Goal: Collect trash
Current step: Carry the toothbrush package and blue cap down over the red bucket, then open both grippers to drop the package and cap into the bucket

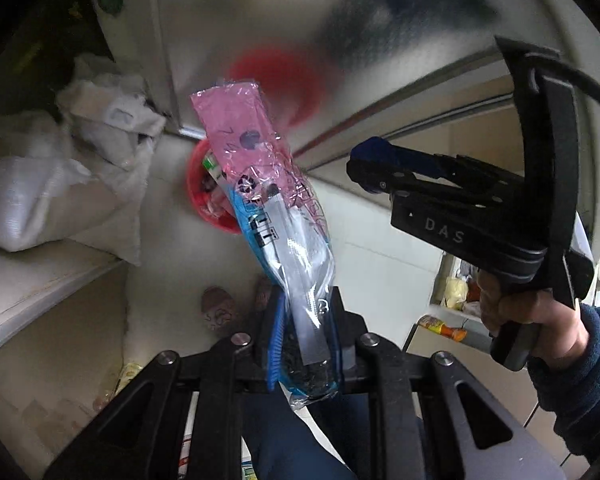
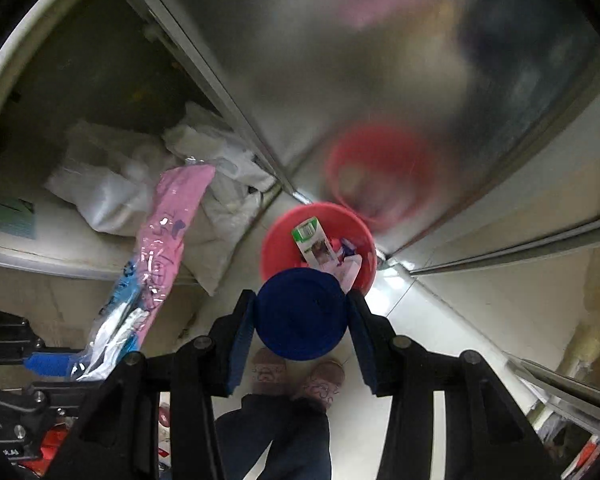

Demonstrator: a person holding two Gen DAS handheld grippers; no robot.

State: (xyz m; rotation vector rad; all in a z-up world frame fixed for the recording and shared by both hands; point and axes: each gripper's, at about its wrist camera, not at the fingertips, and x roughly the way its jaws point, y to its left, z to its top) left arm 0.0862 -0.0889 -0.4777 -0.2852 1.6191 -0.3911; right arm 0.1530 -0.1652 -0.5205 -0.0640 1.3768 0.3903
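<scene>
Pink-and-blue plastic wrapper point(image 1: 260, 200): crinkled, clear at lower end, standing tilted, pinched at its base.
Dark blue round lid point(image 2: 300, 314): flat face up, clamped by its rim.
Red bin point(image 2: 276, 240): open, on floor against metal door corner, holding a green-white carton point(image 2: 308, 240) and scraps.

White woven sacks point(image 2: 112, 184), heaped on a pale ledge point(image 1: 40, 280) against a frosted glass sliding door point(image 2: 340, 60). Pair of pink slippers point(image 2: 300, 376) on the glossy white floor point(image 2: 412, 316). Green paper point(image 2: 12, 216) at the ledge's left end.
</scene>
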